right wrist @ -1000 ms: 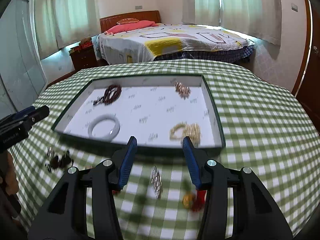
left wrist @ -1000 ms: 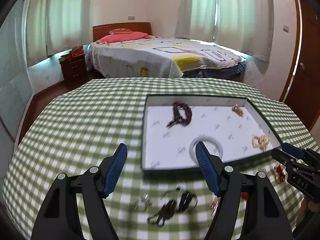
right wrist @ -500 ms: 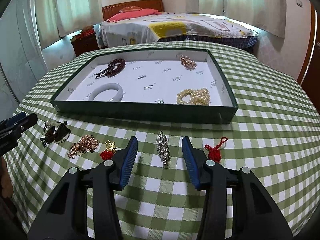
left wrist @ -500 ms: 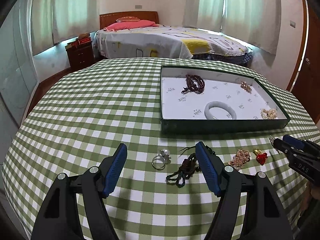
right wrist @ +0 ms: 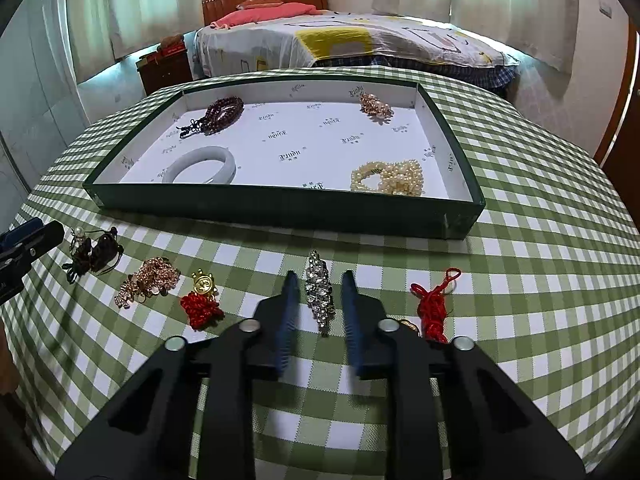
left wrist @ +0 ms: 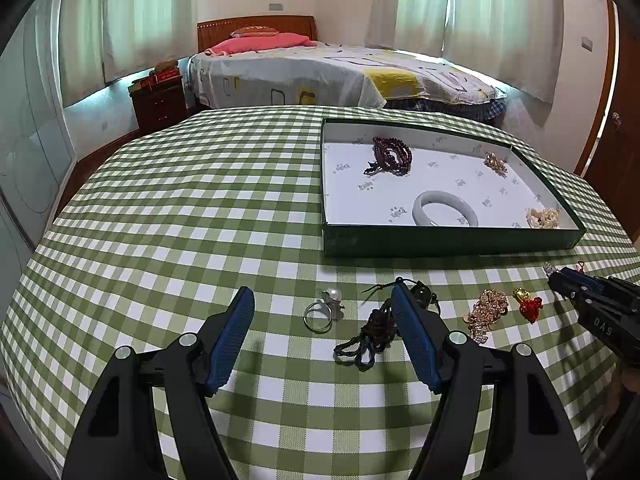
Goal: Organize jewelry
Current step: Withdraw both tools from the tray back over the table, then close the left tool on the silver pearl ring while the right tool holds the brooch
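A green tray (right wrist: pixel 280 210) with a white lining holds a dark bead string (right wrist: pixel 222 112), a pale bangle (right wrist: pixel 202 166), a pearl piece (right wrist: pixel 390 178) and a gold brooch (right wrist: pixel 374 106). Loose jewelry lies on the checked cloth in front of it. My right gripper (right wrist: pixel 319 276) is closing around a rhinestone clip (right wrist: pixel 320 292); its blurred pads stand either side of the clip with small gaps. My left gripper (left wrist: pixel 322 292) is open low over a pearl ring (left wrist: pixel 318 316), and its right finger overlaps a dark cord bracelet (left wrist: pixel 372 340).
A gold chain piece (right wrist: pixel 148 284), a gold charm with a red knot (right wrist: pixel 200 300) and a red knotted cord (right wrist: pixel 434 306) flank the clip. The round table's edge curves close on both sides. A bed (left wrist: pixel 340 76) and a nightstand (left wrist: pixel 160 98) stand beyond.
Both grippers have sunk toward the cloth. The right jaws have narrowed to about half their gap around the rhinestone clip. The left jaws keep the same width.
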The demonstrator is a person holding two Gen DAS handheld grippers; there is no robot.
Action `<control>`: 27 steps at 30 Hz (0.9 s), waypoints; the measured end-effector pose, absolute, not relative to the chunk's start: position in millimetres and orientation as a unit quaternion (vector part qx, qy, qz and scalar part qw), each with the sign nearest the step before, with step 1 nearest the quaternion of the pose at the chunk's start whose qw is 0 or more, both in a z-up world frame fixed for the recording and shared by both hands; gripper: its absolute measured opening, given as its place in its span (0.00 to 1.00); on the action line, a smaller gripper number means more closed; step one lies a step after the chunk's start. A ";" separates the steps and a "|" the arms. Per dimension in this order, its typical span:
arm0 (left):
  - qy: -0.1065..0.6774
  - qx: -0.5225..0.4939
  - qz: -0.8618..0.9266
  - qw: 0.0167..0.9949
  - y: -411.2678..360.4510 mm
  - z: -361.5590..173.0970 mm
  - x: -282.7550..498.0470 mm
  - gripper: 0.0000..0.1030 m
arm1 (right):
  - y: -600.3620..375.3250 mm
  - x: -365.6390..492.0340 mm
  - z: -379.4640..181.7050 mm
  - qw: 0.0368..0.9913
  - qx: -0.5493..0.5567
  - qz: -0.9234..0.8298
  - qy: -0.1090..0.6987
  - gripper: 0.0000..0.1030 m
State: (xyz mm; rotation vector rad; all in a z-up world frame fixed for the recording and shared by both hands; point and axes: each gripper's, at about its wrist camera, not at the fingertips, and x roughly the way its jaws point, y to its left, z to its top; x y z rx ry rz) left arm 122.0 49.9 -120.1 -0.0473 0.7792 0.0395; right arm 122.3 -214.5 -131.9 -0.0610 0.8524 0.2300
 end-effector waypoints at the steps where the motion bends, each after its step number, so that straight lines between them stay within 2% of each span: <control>1: 0.381 -0.024 0.020 0.924 51.1 -120.5 122.4 0.67 | -214.2 121.4 -131.9 0.904 -0.029 0.112 0.412 0.13; 12: 0.397 -0.028 0.028 0.917 64.0 -129.8 132.1 0.65 | -215.5 120.5 -131.7 0.905 -0.028 0.112 0.410 0.13; 22: 0.419 -0.030 0.005 0.907 63.2 -141.9 140.7 0.41 | -215.7 118.2 -130.7 0.906 -0.030 0.111 0.407 0.13; 27: 0.420 -0.020 -0.002 0.907 57.4 -142.3 137.8 0.38 | -215.5 117.9 -130.5 0.906 -0.029 0.111 0.407 0.13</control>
